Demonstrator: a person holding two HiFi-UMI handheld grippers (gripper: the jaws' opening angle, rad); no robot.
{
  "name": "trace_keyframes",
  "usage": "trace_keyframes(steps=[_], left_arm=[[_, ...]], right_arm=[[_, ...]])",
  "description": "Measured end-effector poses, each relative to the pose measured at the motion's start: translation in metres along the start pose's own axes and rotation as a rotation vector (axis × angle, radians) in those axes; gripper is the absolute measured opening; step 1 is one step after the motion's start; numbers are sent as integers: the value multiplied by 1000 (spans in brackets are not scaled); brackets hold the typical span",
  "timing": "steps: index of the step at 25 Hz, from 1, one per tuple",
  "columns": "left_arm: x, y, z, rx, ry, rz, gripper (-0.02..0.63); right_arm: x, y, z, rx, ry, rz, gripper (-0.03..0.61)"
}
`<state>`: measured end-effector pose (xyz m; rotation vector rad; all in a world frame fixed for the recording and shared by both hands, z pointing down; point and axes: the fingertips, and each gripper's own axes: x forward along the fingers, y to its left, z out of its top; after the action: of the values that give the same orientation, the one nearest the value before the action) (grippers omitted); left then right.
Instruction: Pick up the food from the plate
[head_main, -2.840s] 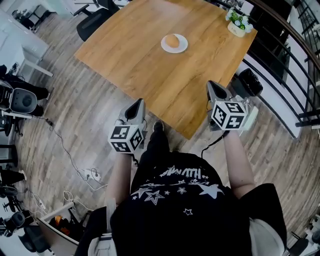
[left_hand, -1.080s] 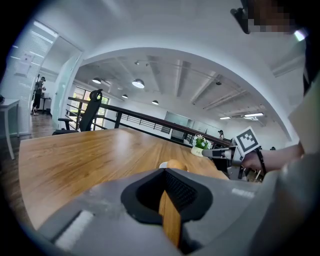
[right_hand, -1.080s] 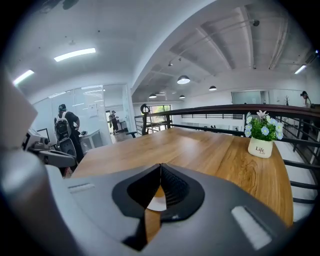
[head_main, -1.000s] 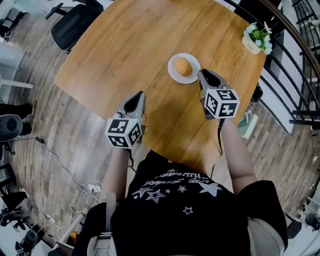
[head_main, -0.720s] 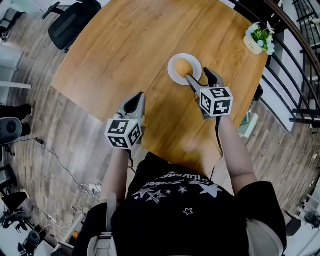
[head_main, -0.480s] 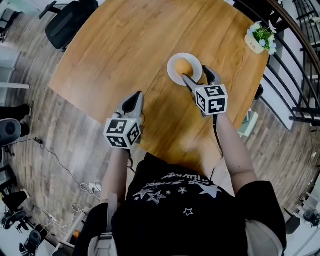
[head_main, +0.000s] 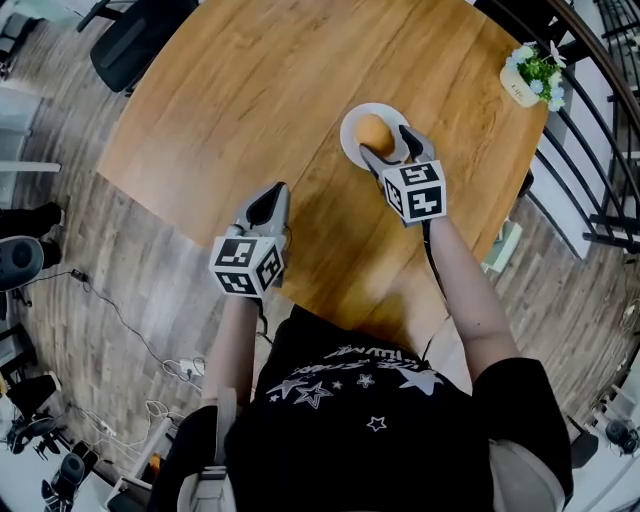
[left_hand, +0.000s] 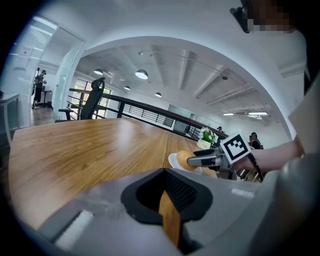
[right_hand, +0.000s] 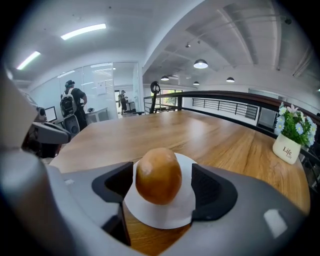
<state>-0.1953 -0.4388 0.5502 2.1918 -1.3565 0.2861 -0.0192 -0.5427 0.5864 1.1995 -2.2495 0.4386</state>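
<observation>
A round golden-brown bun (head_main: 372, 130) (right_hand: 158, 175) sits on a small white plate (head_main: 346, 137) (right_hand: 165, 216) on the wooden table (head_main: 250, 100). My right gripper (head_main: 390, 146) is open, one jaw on each side of the bun. Small gaps show between its pads (right_hand: 206, 186) and the bun, which rests on the plate. My left gripper (head_main: 268, 200) hovers over the table's near edge, well left of the plate, with its jaws together and nothing held. From the left gripper view the bun (left_hand: 183, 159) and the right gripper (left_hand: 205, 161) appear ahead to the right.
A white pot of flowers (head_main: 530, 78) (right_hand: 292, 135) stands at the table's far right corner. A black office chair (head_main: 135, 50) is beyond the table's left side. A dark railing (head_main: 600, 130) runs along the right. Cables lie on the floor at the left.
My right gripper moved forward over the plate and its jaws spread apart; they now straddle the bun. The left gripper stayed where it was.
</observation>
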Motion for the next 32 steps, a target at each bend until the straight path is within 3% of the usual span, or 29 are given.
trace_keyframes(steps=[22, 32], left_arm=[[5, -1, -10, 2, 33, -11, 2], [-2, -10, -7, 16, 26, -20, 2]], right_arm=[[27, 4, -9, -48, 66, 5, 345], [6, 0, -3, 12, 42, -4, 344]])
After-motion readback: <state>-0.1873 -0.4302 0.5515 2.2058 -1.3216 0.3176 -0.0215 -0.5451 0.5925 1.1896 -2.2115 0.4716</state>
